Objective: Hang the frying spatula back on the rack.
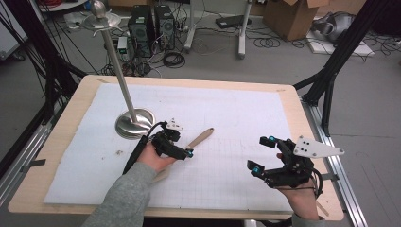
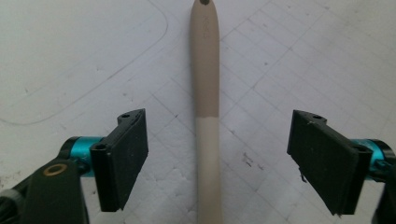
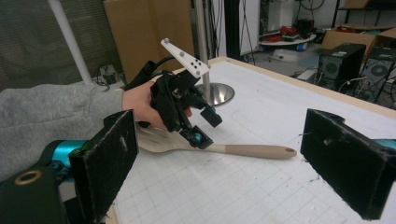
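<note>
Right tongs (image 1: 261, 153) near the tabletop's front right corner: jaws wide apart, nothing between them. I leave them parked.

Left tongs (image 1: 185, 152), front-centre of the tabletop, over the wooden spatula (image 1: 200, 137). In the left gripper view its handle (image 2: 206, 84) runs straight up the gap between my 2 pads (image 2: 126, 154), both clear of the wood. Open, holding nothing.

To do it well: lower until the pads flank the handle at table level, keep it centred, then close squarely across it. I judge that gripping near the colour change, toward the blade, will stop the far end tipping on the lift.

The spatula lies flat on the white gridded mat (image 1: 227, 118), handle tip pointing toward the far right corner.

Farther off, toward the far left corner: a steel stand (image 1: 135, 124), round base, tall pole.

Hard to read: the blade (image 3: 152, 140) is mostly hidden by my hand and tongs, so I cannot tell its shape. Whether the lower jaw touches the mat, I cannot say. The stand's top is small and blurred.
</note>
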`<state>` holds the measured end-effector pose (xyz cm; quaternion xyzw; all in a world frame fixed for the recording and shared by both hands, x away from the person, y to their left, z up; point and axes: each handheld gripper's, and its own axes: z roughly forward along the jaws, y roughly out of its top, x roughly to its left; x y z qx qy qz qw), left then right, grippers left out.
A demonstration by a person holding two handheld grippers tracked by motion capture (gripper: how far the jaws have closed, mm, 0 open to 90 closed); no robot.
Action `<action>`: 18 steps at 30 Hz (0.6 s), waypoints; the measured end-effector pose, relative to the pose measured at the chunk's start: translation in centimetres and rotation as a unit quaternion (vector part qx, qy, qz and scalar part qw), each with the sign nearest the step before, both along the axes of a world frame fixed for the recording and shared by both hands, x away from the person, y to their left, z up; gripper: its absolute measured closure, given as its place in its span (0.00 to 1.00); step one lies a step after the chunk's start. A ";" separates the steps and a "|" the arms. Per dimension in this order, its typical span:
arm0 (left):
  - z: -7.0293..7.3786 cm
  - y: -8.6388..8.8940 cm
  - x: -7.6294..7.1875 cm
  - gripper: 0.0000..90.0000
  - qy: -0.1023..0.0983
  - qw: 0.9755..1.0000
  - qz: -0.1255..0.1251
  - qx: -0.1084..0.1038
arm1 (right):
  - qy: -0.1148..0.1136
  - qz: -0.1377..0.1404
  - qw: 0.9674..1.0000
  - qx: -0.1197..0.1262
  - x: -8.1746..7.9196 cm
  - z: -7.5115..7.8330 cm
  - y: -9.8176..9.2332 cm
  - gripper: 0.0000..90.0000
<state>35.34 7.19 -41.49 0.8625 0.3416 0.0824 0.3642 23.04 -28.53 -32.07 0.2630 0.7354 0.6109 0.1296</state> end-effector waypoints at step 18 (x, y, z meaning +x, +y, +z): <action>-0.9 -0.8 -0.3 0.48 0.006 0.998 -0.015 0.066 | 0.001 0.000 1.000 -0.001 0.0 0.0 -0.1 0.11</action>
